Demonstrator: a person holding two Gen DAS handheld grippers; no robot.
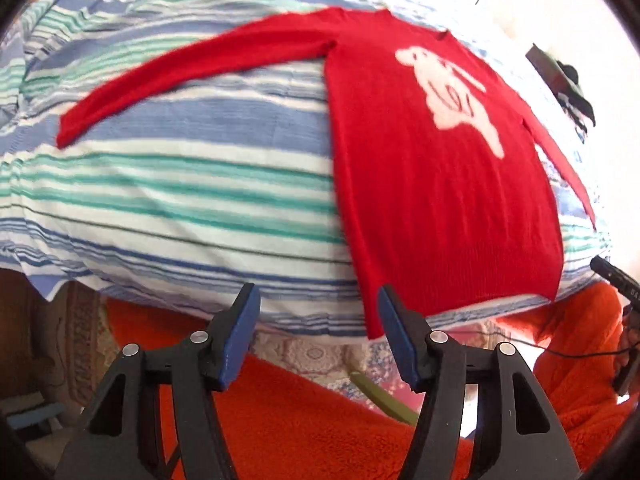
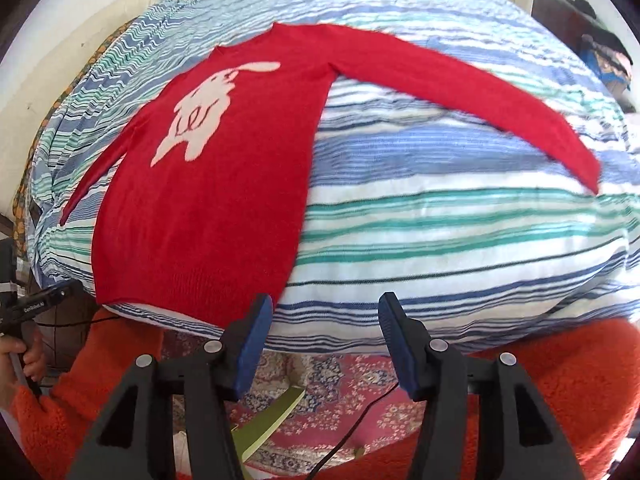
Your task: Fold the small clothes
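On the striped bedspread (image 2: 440,240) your red sweater (image 2: 208,200) lies flat, seemingly ready for folding; left gripper (image 1: 318,340) and right gripper (image 2: 325,344) gape wide, empty.

- Open striped bedcover (image 2: 460,240) right of the red sweater (image 2: 208,200); bare between body and outstretched sleeve (image 2: 460,92).
- Same bare cover (image 1: 180,184) on the opposite side, below the other sleeve (image 1: 180,76).
- Sweater hem at the near bed edge, just beyond left gripper (image 1: 316,320) and right gripper (image 2: 326,326); both spread wide, nothing between the pads.
- Below the edge: patterned rug (image 2: 340,396), black cable (image 2: 352,428), green object (image 2: 272,420).
- Dark clutter (image 2: 600,40) at the far right corner, well apart.
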